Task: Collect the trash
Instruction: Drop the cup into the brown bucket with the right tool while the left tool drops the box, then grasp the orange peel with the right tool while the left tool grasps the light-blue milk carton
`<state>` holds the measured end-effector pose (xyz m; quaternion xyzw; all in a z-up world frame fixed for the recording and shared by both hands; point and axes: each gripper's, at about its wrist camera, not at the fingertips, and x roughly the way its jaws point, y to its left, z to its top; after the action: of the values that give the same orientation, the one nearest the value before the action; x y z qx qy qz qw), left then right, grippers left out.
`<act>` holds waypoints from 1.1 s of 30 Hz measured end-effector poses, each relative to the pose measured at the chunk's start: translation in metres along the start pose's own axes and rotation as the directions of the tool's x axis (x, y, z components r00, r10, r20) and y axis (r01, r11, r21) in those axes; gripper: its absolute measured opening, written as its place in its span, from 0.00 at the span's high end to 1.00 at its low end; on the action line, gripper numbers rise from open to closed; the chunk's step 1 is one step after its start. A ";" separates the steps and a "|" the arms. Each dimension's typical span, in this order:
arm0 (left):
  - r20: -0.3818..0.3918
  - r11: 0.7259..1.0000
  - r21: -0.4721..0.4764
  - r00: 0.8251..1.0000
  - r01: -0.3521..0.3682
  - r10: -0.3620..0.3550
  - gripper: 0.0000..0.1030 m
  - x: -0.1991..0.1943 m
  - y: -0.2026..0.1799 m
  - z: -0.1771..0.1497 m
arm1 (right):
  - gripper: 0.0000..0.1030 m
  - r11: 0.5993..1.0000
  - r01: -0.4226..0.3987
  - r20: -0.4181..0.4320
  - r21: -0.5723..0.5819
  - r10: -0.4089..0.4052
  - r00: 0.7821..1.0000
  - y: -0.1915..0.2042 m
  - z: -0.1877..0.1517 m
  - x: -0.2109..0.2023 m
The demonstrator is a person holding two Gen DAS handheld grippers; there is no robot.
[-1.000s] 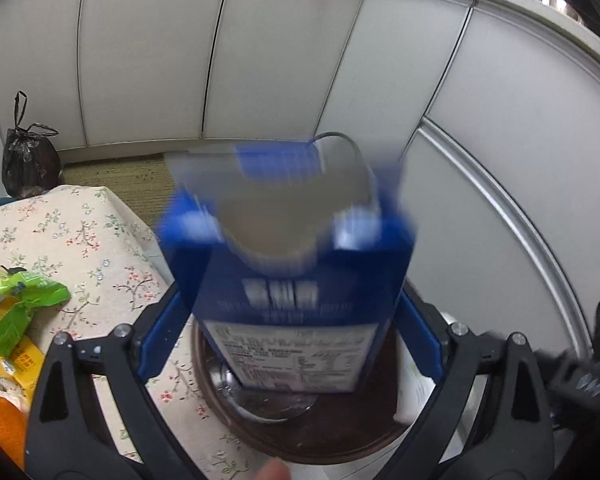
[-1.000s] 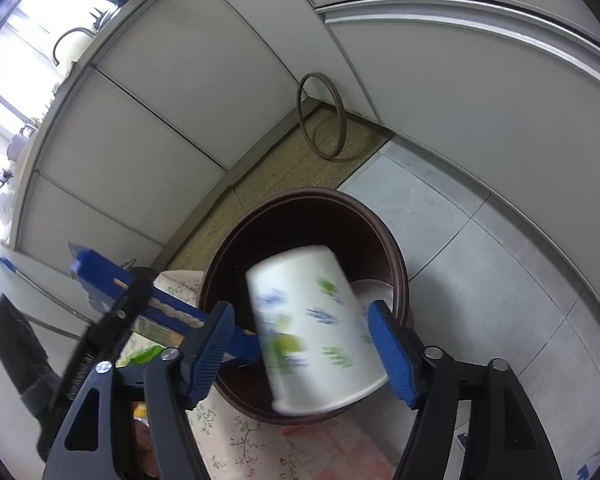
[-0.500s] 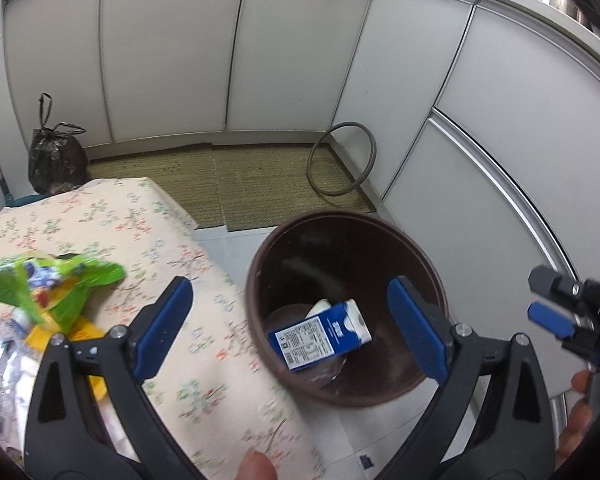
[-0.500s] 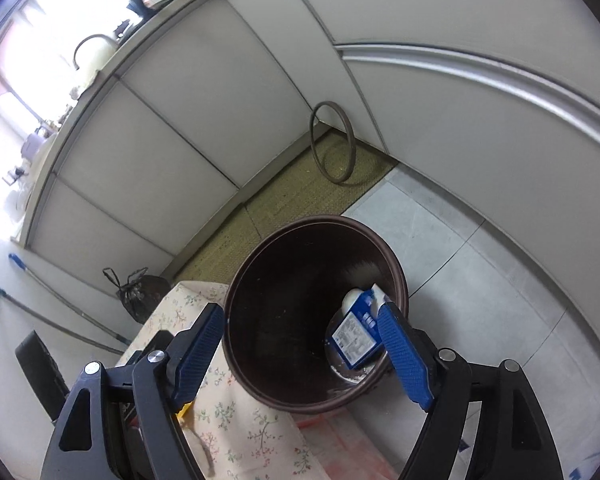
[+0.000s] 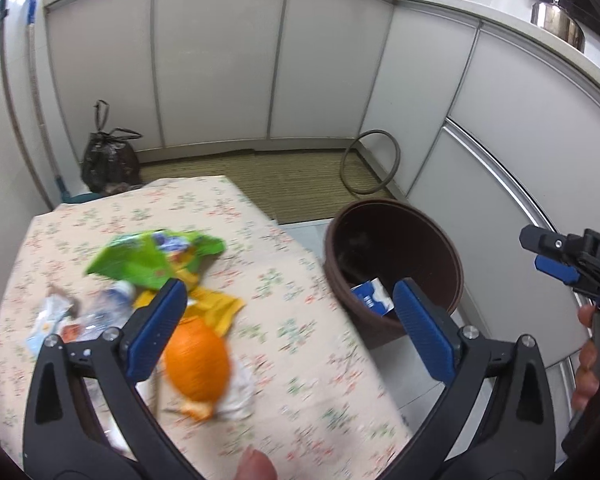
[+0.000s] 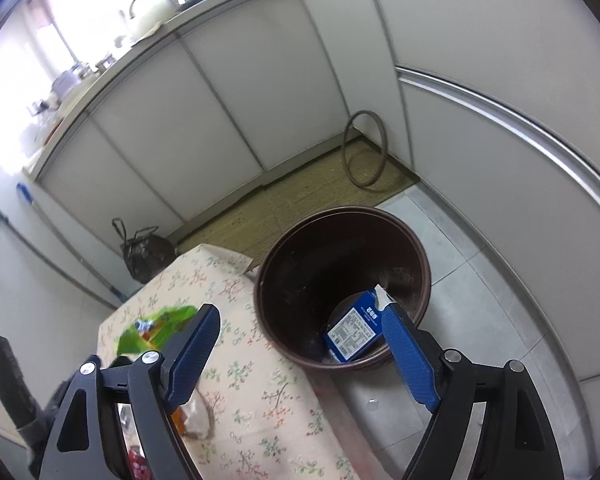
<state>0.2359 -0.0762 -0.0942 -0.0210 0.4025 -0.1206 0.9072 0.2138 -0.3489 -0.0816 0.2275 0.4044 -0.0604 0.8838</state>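
left gripper [image 5: 288, 328] hung over the table [image 5: 300, 360], jaws opening, nothing between. right gripper [image 6: 306, 354] likewise opening and bare, above the bin [image 6: 414, 248] off the table's right edge. carton [image 6: 356, 330] lay inside the bin (label up). wrappers [image 5: 156, 258] and orange peel [image 5: 198, 364] sat near the table's left edge.

Even, diffuse indoor light, with overexposed window glare at the upper left of the right wrist view; strong fisheye curvature and dark vignetted corners throughout, and motion blur over the floral-patterned tablecloth [image 5: 284, 300] and crumpled green plastic wrapper [image 5: 148, 258].
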 end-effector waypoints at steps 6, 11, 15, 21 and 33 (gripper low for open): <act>-0.014 0.997 -0.018 0.997 -0.072 0.072 0.00 -0.036 0.046 -0.012 | 0.18 0.996 -0.030 -0.059 -0.078 0.025 0.998 0.038 -0.021 0.001; -0.060 0.991 -0.066 0.992 -0.118 0.114 0.00 -0.051 0.088 -0.026 | 0.18 0.988 -0.029 -0.102 -0.152 0.014 0.995 0.067 -0.041 0.008; -0.145 0.985 -0.100 0.982 -0.139 0.124 0.00 -0.050 0.125 -0.045 | 0.18 0.986 -0.045 -0.144 -0.161 0.022 0.989 0.085 -0.054 0.018; -0.319 0.981 -0.113 0.941 -0.157 0.114 0.00 -0.043 0.169 -0.063 | 0.18 0.984 -0.055 -0.226 -0.172 0.015 0.974 0.109 -0.070 0.040; -0.546 0.983 -0.131 0.837 -0.127 0.035 0.22 -0.001 0.207 -0.116 | 0.18 0.977 -0.094 -0.402 -0.193 0.009 0.916 0.153 -0.106 0.086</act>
<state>0.1918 0.1320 -0.1998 -0.0423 0.6514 -0.0502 0.7559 0.2432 -0.1583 -0.1517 0.1519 0.5737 0.0530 0.8031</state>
